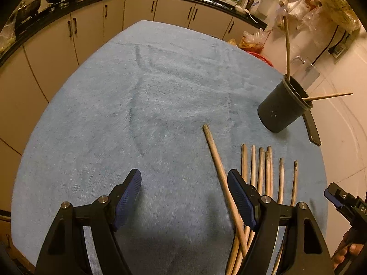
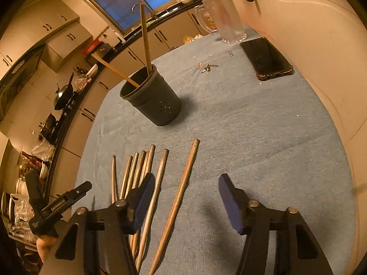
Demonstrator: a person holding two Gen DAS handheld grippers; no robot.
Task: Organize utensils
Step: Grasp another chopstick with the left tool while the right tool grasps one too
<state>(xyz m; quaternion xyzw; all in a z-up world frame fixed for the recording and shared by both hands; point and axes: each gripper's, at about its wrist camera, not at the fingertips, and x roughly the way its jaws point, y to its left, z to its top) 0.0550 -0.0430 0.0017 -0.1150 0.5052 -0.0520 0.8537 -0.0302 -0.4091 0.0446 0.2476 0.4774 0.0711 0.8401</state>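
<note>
Both grippers, left (image 1: 184,197) and right (image 2: 184,200), gape wide and empty above the chopsticks (image 2: 140,171), probably choosing one for the cup (image 2: 151,98).

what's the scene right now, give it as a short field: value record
holder: dark cup upright on blue cloth
in holder: two chopsticks
loose: about eight chopsticks lying on the cloth, near the grippers
left gripper: open, empty
right gripper: open, empty
also on table: phone, glass mug
</note>
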